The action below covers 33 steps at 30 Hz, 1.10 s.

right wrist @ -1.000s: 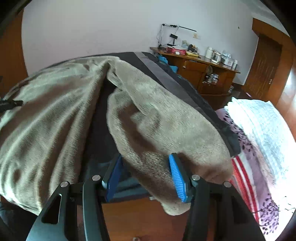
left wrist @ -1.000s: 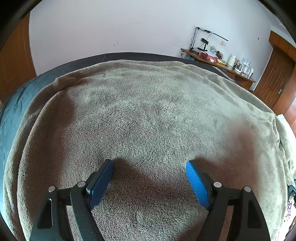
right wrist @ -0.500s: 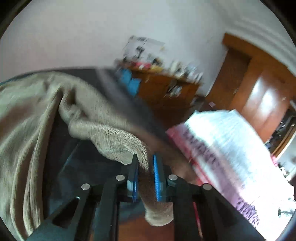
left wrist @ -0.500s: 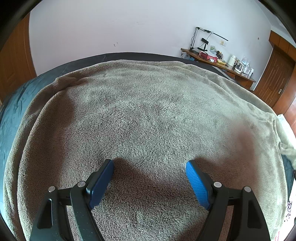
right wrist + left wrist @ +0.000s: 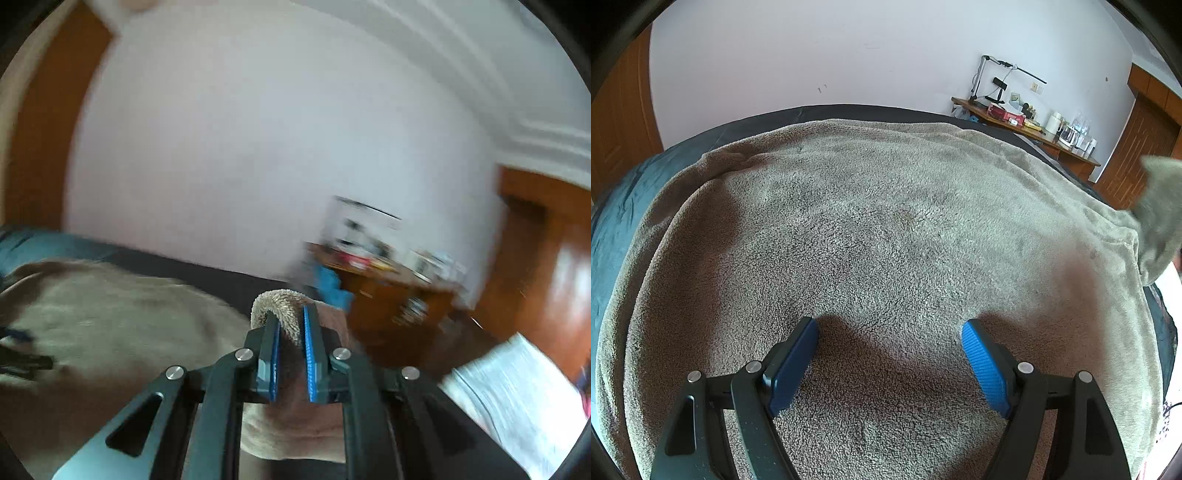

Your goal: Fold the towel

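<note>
The right gripper (image 5: 290, 332) has its jaws clamped on a raised fold of the fluffy grey-beige fleece towel (image 5: 886, 229), lifted at the towel's right edge. The left gripper (image 5: 890, 354) holds its jaws wide apart and empty over the towel, which lies spread across the dark-sheeted bed (image 5: 624, 192). A cluttered wooden desk (image 5: 1027, 127) stands far right.

One grey-brown towel (image 5: 886, 240) lies spread on one bed (image 5: 624, 206). Two tools show: the left tool (image 5: 890, 350) and the right tool (image 5: 290, 332). Beyond the bed stands one cluttered worktop (image 5: 1027, 127).
</note>
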Available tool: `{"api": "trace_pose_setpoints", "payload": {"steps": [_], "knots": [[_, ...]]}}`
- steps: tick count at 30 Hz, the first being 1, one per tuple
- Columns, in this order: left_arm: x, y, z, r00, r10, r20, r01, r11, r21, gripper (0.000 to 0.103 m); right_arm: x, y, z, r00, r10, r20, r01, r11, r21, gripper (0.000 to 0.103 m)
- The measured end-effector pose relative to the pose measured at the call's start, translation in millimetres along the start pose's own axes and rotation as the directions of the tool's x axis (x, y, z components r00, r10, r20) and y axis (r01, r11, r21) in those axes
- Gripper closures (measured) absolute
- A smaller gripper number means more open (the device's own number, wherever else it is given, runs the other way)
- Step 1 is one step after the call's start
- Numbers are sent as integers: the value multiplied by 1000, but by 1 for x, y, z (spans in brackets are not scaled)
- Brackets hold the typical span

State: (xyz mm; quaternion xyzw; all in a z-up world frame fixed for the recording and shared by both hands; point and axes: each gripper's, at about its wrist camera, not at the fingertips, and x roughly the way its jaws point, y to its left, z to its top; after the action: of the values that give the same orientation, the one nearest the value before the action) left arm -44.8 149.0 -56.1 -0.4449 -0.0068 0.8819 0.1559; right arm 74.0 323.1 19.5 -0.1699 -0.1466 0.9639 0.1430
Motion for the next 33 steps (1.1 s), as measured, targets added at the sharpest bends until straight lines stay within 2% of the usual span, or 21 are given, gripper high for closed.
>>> {"api": "trace_pose_setpoints", "payload": {"steps": [1, 2, 4, 5, 6, 8, 10, 13, 15, 17, 20, 22, 24, 26, 33], "knots": [[0, 0, 0, 1000, -1, 0, 1, 1000, -1, 21, 3, 20, 3, 998, 64, -14, -65, 996, -55, 89], [0, 0, 0, 1000, -2, 0, 2, 1000, -2, 21, 6, 40, 4, 991, 129, -36, -132, 985, -115, 85], [0, 0, 0, 1000, -4, 1, 4, 1000, -3, 21, 11, 82, -5, 960, 253, -123, -277, 926, -257, 67], [-1, 0, 0, 1000, -5, 1, 5, 1000, -4, 21, 12, 102, -10, 940, 298, -163, -336, 887, -317, 52], [-1, 0, 0, 1000, -6, 1, 6, 1000, -5, 21, 9, 116, -19, 931, 317, -180, -362, 858, -364, 41], [-1, 1, 0, 1000, -9, 1, 9, 1000, -9, 21, 1, 139, -35, 907, 358, -222, -420, 802, -425, 38], [-2, 1, -1, 1000, -11, 1, 11, 1000, -12, 21, -7, 146, -45, 880, 400, -256, -474, 774, -420, 38], [-2, 1, -1, 1000, -10, 1, 10, 1000, -14, 21, -14, 131, -49, 844, 456, -283, -532, 777, -336, 35], [-3, 2, -1, 1000, -9, 1, 9, 1000, -14, 21, -12, 112, -45, 828, 486, -279, -550, 800, -239, 28], [-3, 3, -1, 1000, -12, 2, 12, 1000, -18, 21, -6, 88, -42, 821, 503, -269, -547, 829, -119, 24], [-3, 4, -1, 1000, -18, 4, 18, 1000, -23, 21, 9, 49, -43, 816, 519, -256, -511, 854, 100, 24], [-3, 4, -1, 1000, -17, 4, 17, 1000, -24, 21, 21, 24, -47, 799, 551, -241, -491, 829, 269, 24], [-3, 3, -1, 1000, -15, 4, 15, 1000, -23, 21, 29, 6, -55, 785, 575, -232, -472, 797, 376, 24], [-3, 3, -2, 1000, -15, 4, 15, 1000, -22, 21, 33, 3, -61, 778, 580, -241, -467, 791, 395, 24], [-5, 6, -2, 999, -33, 8, 33, 999, -42, 21, 52, 39, -76, 703, 614, -358, -501, 785, 363, 24]]}}
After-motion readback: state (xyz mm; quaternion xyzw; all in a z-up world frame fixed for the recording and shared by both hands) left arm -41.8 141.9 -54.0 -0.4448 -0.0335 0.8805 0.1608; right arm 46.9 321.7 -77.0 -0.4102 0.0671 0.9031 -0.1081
